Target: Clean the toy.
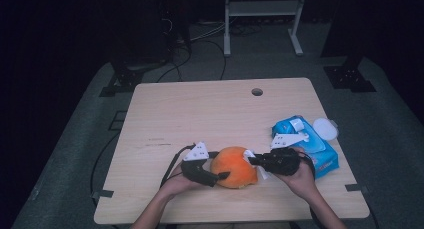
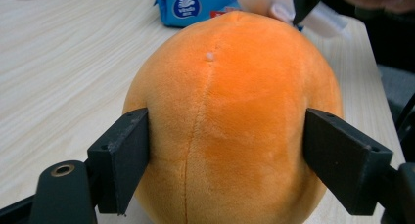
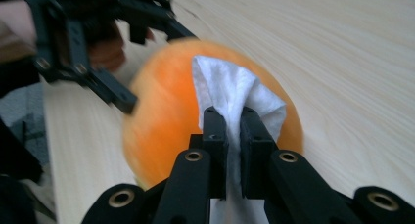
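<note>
An orange plush ball [image 1: 232,167] rests on the wooden table [image 1: 200,114] near its front edge. My left gripper [image 1: 220,171] comes at it from the left, its jaws pressing on both sides of the plush [image 2: 230,111]. In its own view the left gripper [image 2: 226,150] has a black pad against each flank. My right gripper [image 1: 252,160] comes in from the right, shut on a white wipe [image 3: 230,87]. The wipe lies against the top of the plush [image 3: 161,116]. In its own view the right gripper [image 3: 234,119] pinches the wipe tightly.
A blue pack of wet wipes [image 1: 310,144] lies at the right of the table, with a white round lid [image 1: 325,128] at its far end. A cable hole [image 1: 257,92] sits near the far edge. Bare wood stretches behind and to the left.
</note>
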Available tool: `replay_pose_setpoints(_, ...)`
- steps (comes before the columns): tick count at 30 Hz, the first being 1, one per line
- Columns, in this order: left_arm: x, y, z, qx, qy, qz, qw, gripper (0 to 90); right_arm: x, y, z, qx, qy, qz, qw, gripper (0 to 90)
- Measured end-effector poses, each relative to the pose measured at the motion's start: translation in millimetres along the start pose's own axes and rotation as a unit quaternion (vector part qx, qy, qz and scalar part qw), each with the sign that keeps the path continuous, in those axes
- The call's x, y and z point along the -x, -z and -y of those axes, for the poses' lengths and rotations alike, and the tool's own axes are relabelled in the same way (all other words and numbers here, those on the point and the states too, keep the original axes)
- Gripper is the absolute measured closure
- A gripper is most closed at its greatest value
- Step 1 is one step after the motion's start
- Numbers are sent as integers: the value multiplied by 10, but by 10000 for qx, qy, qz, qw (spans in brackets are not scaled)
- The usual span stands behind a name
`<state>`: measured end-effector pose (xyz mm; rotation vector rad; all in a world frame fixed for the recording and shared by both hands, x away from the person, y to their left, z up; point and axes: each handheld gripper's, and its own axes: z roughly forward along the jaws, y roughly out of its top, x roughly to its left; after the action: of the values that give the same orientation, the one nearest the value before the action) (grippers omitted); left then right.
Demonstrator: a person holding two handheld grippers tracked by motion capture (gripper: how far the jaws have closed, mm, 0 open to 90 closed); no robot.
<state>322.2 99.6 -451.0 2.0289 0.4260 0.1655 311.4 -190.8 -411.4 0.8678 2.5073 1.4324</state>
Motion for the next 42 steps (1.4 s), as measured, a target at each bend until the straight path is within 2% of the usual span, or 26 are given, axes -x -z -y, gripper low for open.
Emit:
replay_pose_setpoints(2,-7,5,0,-8,9,6,10000,203,0,-11,6,-42,17,46,10000,828)
replay_pose_setpoints(5,-8,-3,4,28,93,-6,10000,203,75,-41,74,-225,-98,194,9995,828)
replay_pose_setpoints(7,4,-12,-4,34,75,-24,10000,202,129,-50,113,-252,-230,159,9993,828)
replay_pose_setpoints(9,21,-24,-16,12,35,-79,10000,196,133,-42,105,-275,-249,164,9992,828)
replay_pose_setpoints(11,40,-25,-24,-13,-15,-106,9999,190,64,-21,44,-207,-134,173,9995,828)
replay_pose_setpoints(14,65,-42,-31,-2,-57,-129,9999,186,-49,5,-45,7,22,-113,9999,827)
replay_pose_setpoints(16,80,-43,-39,-29,-117,-148,9998,186,-102,-7,-81,-46,169,-57,9998,827)
replay_pose_setpoints(18,84,-42,-35,-10,-122,-145,9998,185,-59,-35,-46,-110,123,-15,9999,828)
replay_pose_setpoints(21,109,-55,-53,-26,-183,-156,9997,184,98,-39,61,-146,-194,0,9997,828)
replay_pose_setpoints(23,133,-62,-69,-45,-219,-156,9996,180,145,-11,79,-266,-195,223,9992,827)
replay_pose_setpoints(24,148,-71,-78,-45,-199,-162,9997,177,160,-5,85,-284,-216,253,9990,827)
replay_pose_setpoints(26,184,-90,-101,-124,-267,-215,9993,163,160,3,76,-258,-238,231,9991,827)
replay_pose_setpoints(31,223,-98,-116,-143,-387,-180,9990,161,2,-2,-55,-37,-10,-41,10000,827)
replay_pose_setpoints(32,210,-87,-122,-153,-312,-114,9993,149,-14,-15,-57,-70,27,-22,10000,827)
replay_pose_setpoints(33,178,-65,-143,-108,-61,27,9999,110,-17,-34,-46,-117,57,-19,9999,827)
replay_pose_setpoints(34,156,-49,-157,-12,94,87,9999,96,-9,-52,-24,-160,19,-61,9999,827)
replay_pose_setpoints(35,130,-28,-175,92,272,107,9995,93,-6,-60,-10,-199,4,-87,9998,827)
replay_pose_setpoints(36,109,-22,-186,113,364,35,9993,89,-7,-65,5,-228,20,-117,9997,827)
replay_pose_setpoints(37,97,-32,-185,57,388,-67,9992,76,-20,-64,11,-215,34,-152,9996,827)
replay_pose_setpoints(39,93,-91,-130,-49,386,-26,9992,77,-78,-64,-5,-215,110,-226,9995,824)
replay_pose_setpoints(41,96,-95,-99,-83,275,-23,9996,132,-108,-77,-17,-275,254,-152,9992,825)
replay_pose_setpoints(42,82,-81,-101,-119,243,6,9996,153,-101,-77,-16,-274,236,-154,9992,825)
